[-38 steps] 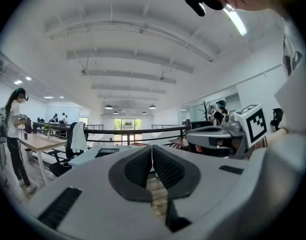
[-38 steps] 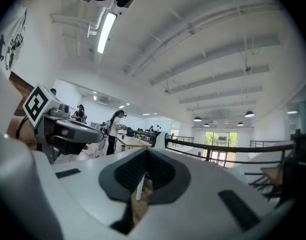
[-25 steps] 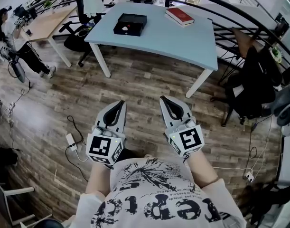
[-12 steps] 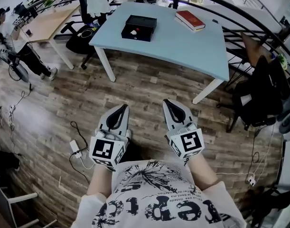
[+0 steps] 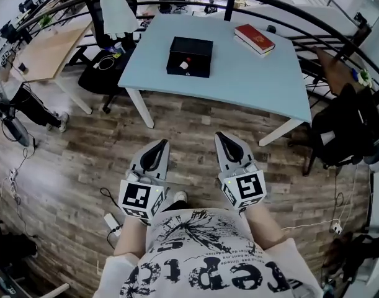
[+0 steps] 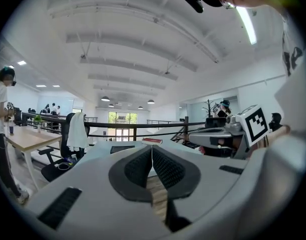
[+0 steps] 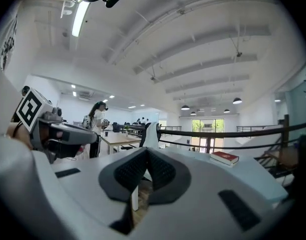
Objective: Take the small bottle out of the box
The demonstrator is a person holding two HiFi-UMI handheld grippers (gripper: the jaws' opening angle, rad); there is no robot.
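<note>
An open black box (image 5: 190, 56) lies on the pale blue table (image 5: 239, 73) ahead of me, and a small white thing with a red bit (image 5: 184, 65) shows inside it. My left gripper (image 5: 160, 143) and right gripper (image 5: 221, 136) are held side by side over the wooden floor, well short of the table, both shut and empty. In the left gripper view the box (image 6: 122, 148) is a dark slab on the tabletop beyond the closed jaws. The right gripper view shows the table's near leg (image 7: 135, 199) past its jaws.
A red book (image 5: 254, 38) lies at the table's far right corner. A black office chair draped with a white cloth (image 5: 108, 17) stands left of the table, a wooden desk (image 5: 43, 48) further left. A dark railing (image 5: 313, 17) curves behind. Cables and a power strip (image 5: 112, 222) lie on the floor.
The table and box have come nearer and moved toward the middle of the head view. Both grippers have stayed shut, side by side in front of me.
</note>
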